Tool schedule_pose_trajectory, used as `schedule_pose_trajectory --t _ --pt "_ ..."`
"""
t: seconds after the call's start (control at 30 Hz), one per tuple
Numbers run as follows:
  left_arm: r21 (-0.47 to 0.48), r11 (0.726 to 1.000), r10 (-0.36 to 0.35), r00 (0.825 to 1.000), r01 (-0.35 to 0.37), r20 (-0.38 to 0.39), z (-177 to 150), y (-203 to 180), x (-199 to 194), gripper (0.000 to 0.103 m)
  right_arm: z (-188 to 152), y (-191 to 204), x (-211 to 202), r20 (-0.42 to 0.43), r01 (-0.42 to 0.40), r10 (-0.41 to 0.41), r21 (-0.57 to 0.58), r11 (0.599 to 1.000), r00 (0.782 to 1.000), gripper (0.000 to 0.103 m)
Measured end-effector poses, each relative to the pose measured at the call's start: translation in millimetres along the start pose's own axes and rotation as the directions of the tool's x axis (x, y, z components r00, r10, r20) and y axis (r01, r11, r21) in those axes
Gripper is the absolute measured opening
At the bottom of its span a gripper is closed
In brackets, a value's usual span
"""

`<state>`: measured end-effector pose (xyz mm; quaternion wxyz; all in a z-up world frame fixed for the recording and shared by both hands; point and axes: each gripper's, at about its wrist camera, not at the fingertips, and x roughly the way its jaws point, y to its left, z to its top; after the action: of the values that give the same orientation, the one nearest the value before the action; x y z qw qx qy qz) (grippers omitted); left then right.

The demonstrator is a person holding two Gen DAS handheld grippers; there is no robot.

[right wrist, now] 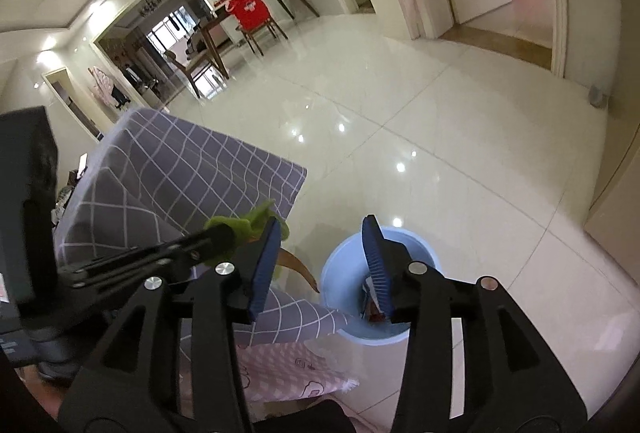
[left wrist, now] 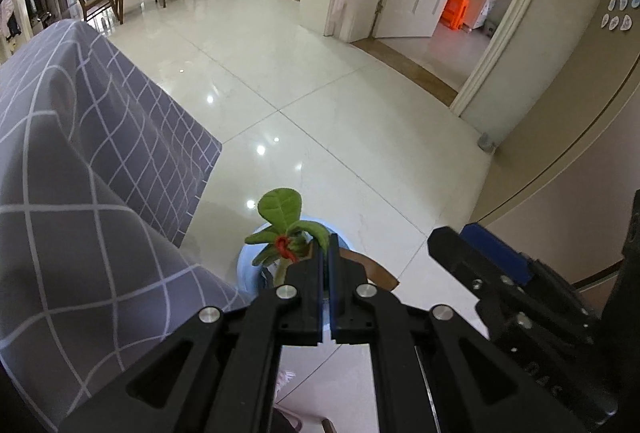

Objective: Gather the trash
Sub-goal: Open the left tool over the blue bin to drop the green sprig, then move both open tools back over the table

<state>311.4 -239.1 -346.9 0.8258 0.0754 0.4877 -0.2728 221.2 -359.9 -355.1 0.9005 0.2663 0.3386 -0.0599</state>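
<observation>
Beside tablecloth (right wrist: 180, 173), only the right view shows bin (right wrist: 344, 273) contents.

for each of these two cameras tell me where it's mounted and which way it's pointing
Left wrist: rides the left gripper, angled down at the leafy bundle it clamps over the blue bin; the right gripper shows at right.
Right wrist: rides the right gripper, jaws apart and empty, facing down at the bin; the left gripper shows at left.
Shared: bin, bundle, checked grey cloth, tiled floor.
</observation>
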Motion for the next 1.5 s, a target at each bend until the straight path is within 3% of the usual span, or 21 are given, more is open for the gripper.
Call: schedule_pose_trajectory --t 0.4,0.43,0.47,0.53,0.6,0.73,1.07,1.37,1.5 --pt "0.039 0.999 -0.017 1.000 0.017 -0.001 17 -20 -4 0.005 12 -7 -31 0.097 -0.008 0.004 0.033 0.999 0.995 0.046" --pt "0.037 0.999 -0.015 1.000 0.016 -0.016 20 -20 -2 0.009 13 -7 -33 0.101 -0.006 0.003 0.032 0.999 0.995 0.046" --pt "0.033 0.999 -0.012 0.999 0.013 -0.033 22 -19 0 0.033 13 -8 -35 0.104 -0.005 0.002 0.032 0.999 0.995 0.046" --pt "0.013 1.000 0.025 0.998 -0.025 -0.057 24 -16 2 0.069 15 -8 -40 0.114 -0.002 -0.002 0.037 0.999 0.993 0.046" --pt "-0.007 1.000 0.022 0.999 -0.022 -0.026 23 -12 -6 0.069 15 -9 -46 0.120 -0.002 -0.002 0.035 0.999 0.993 0.046" --pt "-0.050 0.999 -0.002 0.999 0.000 -0.036 21 -7 -14 0.069 14 -6 -54 0.124 -0.004 -0.001 0.035 0.999 0.992 0.046" --pt "-0.040 0.999 -0.014 0.999 0.016 0.040 15 -10 -68 0.069 15 24 -86 0.154 -0.020 0.022 -0.020 1.000 0.988 0.047" --pt "-0.077 0.994 0.087 0.986 -0.077 0.144 4 42 -150 0.070 23 100 -97 0.146 -0.115 0.132 -0.125 0.986 0.980 0.050" --pt "-0.128 0.982 0.165 0.967 -0.142 0.195 -2 87 -189 0.075 26 159 -84 0.098 -0.174 0.198 -0.213 0.962 0.975 0.051"
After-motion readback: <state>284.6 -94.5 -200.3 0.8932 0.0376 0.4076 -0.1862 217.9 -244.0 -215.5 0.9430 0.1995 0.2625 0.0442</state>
